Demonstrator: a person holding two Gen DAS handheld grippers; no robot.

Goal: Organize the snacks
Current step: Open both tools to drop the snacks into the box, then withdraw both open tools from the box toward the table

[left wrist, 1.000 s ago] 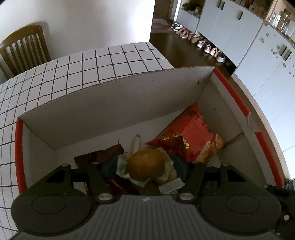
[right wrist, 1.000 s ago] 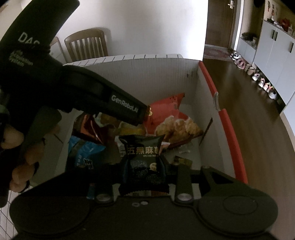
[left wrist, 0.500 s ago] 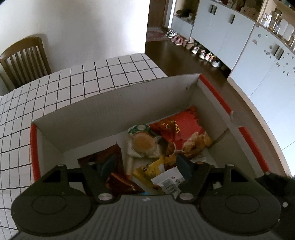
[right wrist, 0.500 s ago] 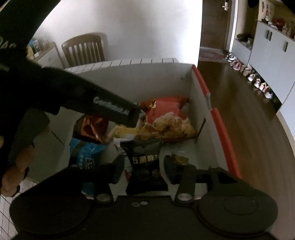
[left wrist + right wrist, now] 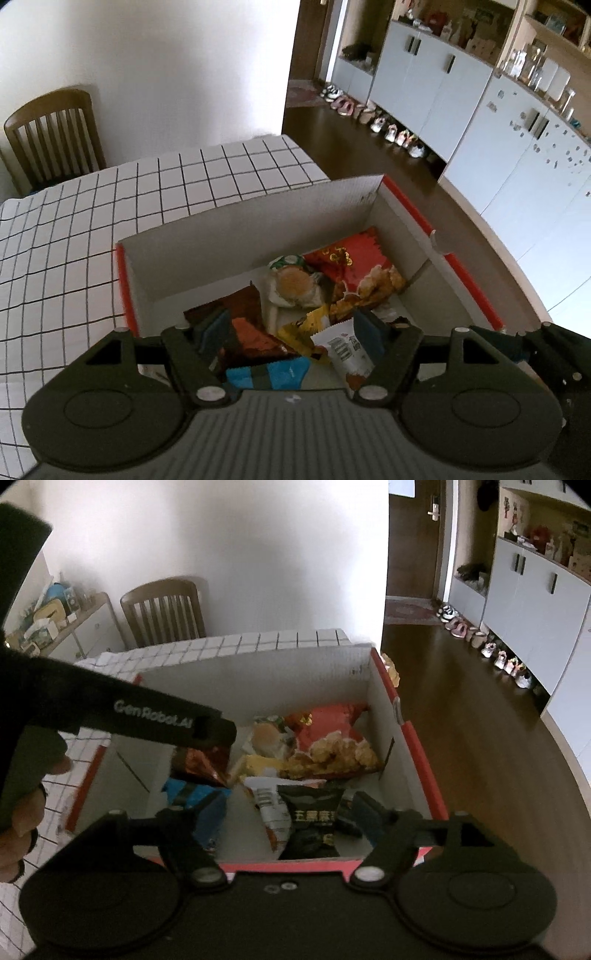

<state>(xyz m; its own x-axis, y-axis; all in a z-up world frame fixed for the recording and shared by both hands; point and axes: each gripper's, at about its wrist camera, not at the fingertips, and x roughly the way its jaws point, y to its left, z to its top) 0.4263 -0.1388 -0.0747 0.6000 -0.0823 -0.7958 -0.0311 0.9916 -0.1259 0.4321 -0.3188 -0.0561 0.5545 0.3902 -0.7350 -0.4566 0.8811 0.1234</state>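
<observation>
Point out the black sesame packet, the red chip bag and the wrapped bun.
black sesame packet (image 5: pixel 312 818), right wrist view, on its printed front.
red chip bag (image 5: pixel 349 260), left wrist view, on its red upper panel.
wrapped bun (image 5: pixel 295 282), left wrist view, on the bun's brown top.

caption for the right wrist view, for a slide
Open right gripper above the red-edged box of snacks, black sesame packet lying below its jaws.

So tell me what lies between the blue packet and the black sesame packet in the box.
In the right wrist view, a white packet lies between the blue packet and the black sesame packet.
</observation>
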